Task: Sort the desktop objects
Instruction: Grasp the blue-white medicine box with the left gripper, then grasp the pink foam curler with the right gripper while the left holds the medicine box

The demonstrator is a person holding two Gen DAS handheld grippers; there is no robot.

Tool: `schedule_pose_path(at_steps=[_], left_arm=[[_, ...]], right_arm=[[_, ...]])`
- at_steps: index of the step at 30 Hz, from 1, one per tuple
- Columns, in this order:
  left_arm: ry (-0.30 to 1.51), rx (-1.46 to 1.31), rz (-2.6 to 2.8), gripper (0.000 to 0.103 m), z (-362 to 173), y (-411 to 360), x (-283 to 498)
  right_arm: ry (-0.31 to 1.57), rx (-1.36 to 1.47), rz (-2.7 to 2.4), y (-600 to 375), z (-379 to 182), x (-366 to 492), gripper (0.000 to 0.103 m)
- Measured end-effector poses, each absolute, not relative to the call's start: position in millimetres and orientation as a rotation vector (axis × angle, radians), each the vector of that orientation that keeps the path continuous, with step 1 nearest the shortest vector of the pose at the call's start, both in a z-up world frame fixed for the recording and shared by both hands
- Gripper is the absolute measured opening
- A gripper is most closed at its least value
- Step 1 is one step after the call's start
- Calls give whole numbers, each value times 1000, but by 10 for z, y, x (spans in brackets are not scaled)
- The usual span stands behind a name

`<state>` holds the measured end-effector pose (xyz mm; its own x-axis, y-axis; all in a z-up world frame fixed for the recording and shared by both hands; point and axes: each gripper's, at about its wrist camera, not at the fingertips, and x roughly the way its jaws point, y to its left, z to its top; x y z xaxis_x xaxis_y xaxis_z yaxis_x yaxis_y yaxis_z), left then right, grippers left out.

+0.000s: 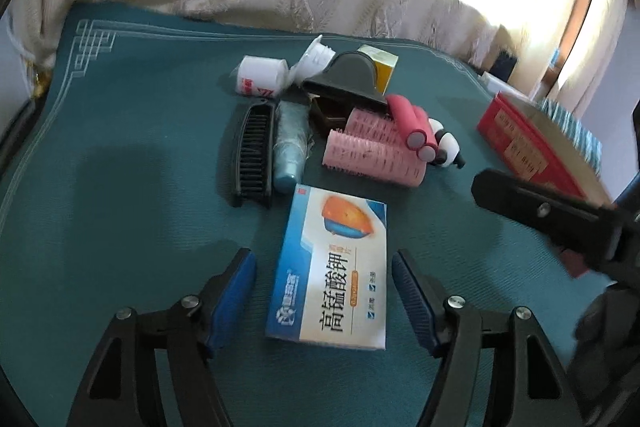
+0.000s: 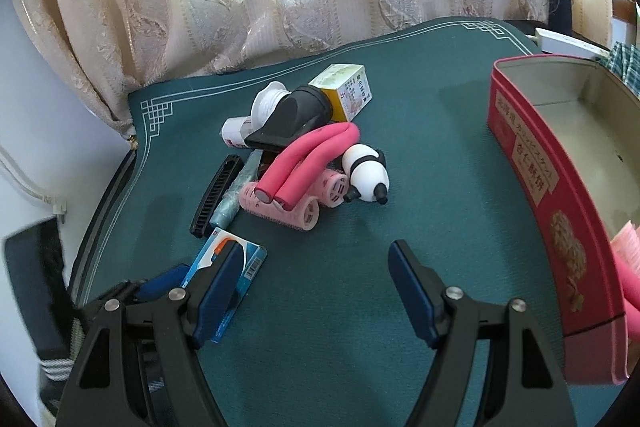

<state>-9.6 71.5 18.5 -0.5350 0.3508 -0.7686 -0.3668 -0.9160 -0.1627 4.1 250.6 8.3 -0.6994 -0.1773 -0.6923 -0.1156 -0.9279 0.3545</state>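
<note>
Left tool is hanging spread astride the medicine box: light, stiff card; pinch long edges. Right tool is spread, empty.

Two hand-held grippers, alike in build. Left gripper: matte black angular arms with triangular cut-outs, a round silver screw head at each joint, ribbed blue pads lining the inner faces of the fingers. Right gripper: same black frame, same silver screws at the joints, same blue pads. Seen from the left, a black finger of the right gripper with one small screw.
</note>
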Motion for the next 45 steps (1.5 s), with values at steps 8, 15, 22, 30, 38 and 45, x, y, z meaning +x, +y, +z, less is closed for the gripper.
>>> schedule_pose_path(at_steps=[8,15,22,30,38,45], left_arm=[[-34,-1116,2479,56,397,516,27],[-178,-1053,2597,57,578,91,0],[-200,-1059,2590,57,572,50,-8],[-187,-1053,2565,57,571,108,17],[-183,-1069,2554,57,537,118,7],[-180,-1079,2550,57,514,130,2]], right_arm=[[-560,1226,-2810,2486,72,52,78],[-468,1277,-2801,2312,3,-79,78],[-465,1203,-2856,2274,183,-235,78],[-602,1237,-2806,2423,185,-685,71],[-600,1352,-2802,2470,-69,-886,39],[-587,1348,-2763,2522,-115,-618,33]])
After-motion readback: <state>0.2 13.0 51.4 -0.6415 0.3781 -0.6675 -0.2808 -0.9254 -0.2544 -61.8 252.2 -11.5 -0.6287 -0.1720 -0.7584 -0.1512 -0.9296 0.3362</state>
